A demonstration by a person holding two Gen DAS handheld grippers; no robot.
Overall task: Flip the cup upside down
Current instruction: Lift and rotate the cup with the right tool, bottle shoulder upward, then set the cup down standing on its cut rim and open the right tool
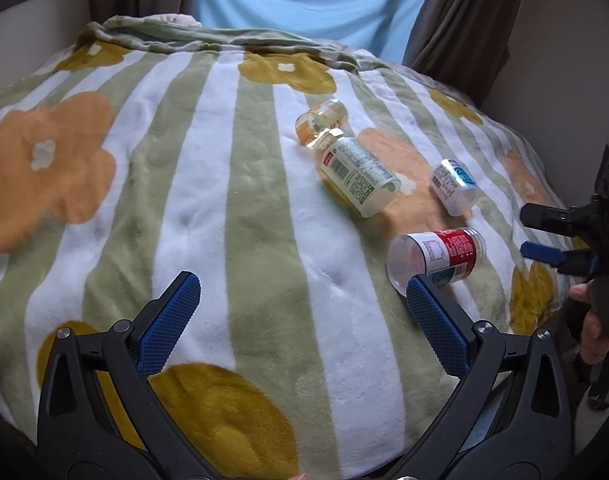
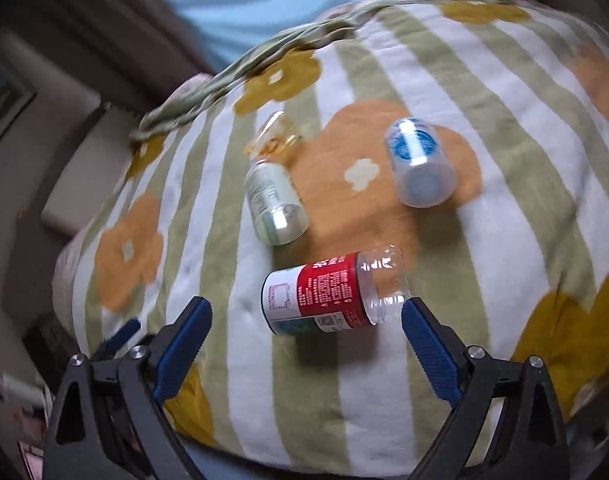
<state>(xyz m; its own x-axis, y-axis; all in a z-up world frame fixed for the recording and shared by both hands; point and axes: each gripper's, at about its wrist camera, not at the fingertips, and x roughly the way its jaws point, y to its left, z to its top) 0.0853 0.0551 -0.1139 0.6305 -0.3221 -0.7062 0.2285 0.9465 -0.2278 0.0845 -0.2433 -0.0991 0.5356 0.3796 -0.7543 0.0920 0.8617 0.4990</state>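
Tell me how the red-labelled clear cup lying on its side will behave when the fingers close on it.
The red-labelled cup lies on its side on the soft blanket, so a nudge would probably roll it. It looks like thin, empty clear plastic: likely light, and it may flex under a squeeze. Its smooth wall could slip between the open right gripper fingers.

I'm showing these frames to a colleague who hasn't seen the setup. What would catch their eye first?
Probably the flowered striped blanket filling both views, with four clear plastic cups lying on their sides on it. The red-labelled cup lies nearest, just ahead of the open right gripper; the green-labelled cup, orange-labelled cup and blue-labelled cup lie further back. The left gripper is open too.
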